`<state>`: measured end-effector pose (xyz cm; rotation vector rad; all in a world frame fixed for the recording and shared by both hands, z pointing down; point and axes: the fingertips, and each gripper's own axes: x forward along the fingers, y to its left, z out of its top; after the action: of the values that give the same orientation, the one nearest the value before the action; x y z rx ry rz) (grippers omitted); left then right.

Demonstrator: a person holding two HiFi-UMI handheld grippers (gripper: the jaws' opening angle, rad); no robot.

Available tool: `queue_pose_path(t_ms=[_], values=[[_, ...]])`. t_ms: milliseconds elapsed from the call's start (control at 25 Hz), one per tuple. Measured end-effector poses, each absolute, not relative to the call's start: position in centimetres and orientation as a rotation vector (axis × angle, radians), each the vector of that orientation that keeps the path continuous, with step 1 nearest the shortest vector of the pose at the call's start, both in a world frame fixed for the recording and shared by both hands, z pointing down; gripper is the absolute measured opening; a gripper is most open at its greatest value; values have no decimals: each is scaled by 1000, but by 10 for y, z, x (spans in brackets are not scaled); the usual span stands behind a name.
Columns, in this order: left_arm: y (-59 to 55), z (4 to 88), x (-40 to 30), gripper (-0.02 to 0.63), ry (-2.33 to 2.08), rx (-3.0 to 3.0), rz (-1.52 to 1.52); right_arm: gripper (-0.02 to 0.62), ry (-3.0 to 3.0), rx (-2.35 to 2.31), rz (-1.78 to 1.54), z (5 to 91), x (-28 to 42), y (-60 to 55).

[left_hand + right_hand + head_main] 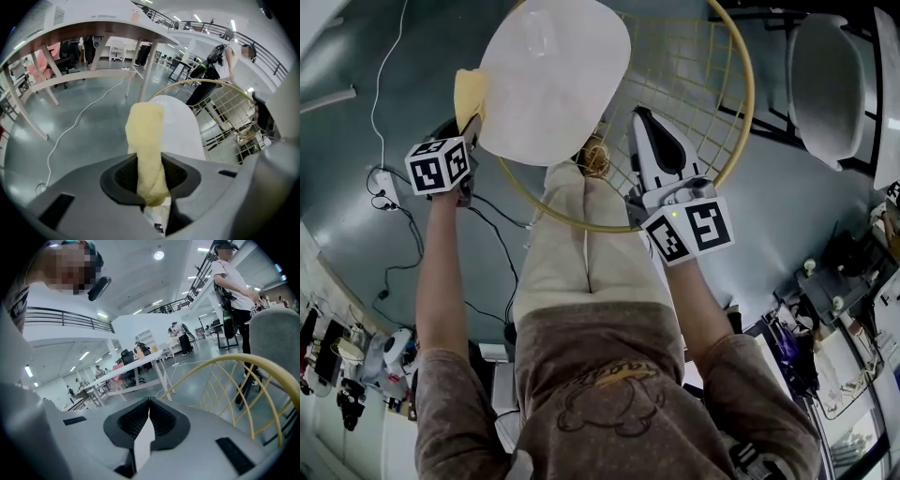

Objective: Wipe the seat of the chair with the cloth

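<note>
Upper left, the left tool (pixel 470 131) pinches the yellow cloth (pixel 469 94) beside the white seat (pixel 553 80), while the right tool (pixel 149 423) is closed and empty; friction while wiping could tug the cloth free.

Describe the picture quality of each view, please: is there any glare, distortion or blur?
Head view: the white chair seat is washed out by glare and shows almost no surface detail. Left gripper view: strong fisheye bending and dark corners, but the yellow cloth pinched between the jaws is sharp. Right gripper view: the same bending, and the ceiling lamps burn out to white spots.
</note>
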<state>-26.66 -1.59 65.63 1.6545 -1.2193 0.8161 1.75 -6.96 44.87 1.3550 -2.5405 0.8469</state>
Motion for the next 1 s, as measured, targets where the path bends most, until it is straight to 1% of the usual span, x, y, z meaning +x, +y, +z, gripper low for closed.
queue_pose_path(t_ms=[240, 400, 520, 760, 1000], values=[[3, 640, -179, 112, -1037, 1795, 755, 28, -2553, 1346, 849, 444, 14, -66], [24, 641, -113, 112, -869, 1862, 740, 28, -2562, 1342, 851, 444, 13, -62], [39, 647, -79, 112, -776, 1872, 743, 28, -2561, 1343, 855, 444, 12, -60], [63, 662, -47, 112, -608, 1860, 802, 28, -2565, 1356, 858, 442, 15, -57], [67, 678, -61, 112, -628, 1818, 842, 28, -2566, 1356, 872, 443, 14, -55]])
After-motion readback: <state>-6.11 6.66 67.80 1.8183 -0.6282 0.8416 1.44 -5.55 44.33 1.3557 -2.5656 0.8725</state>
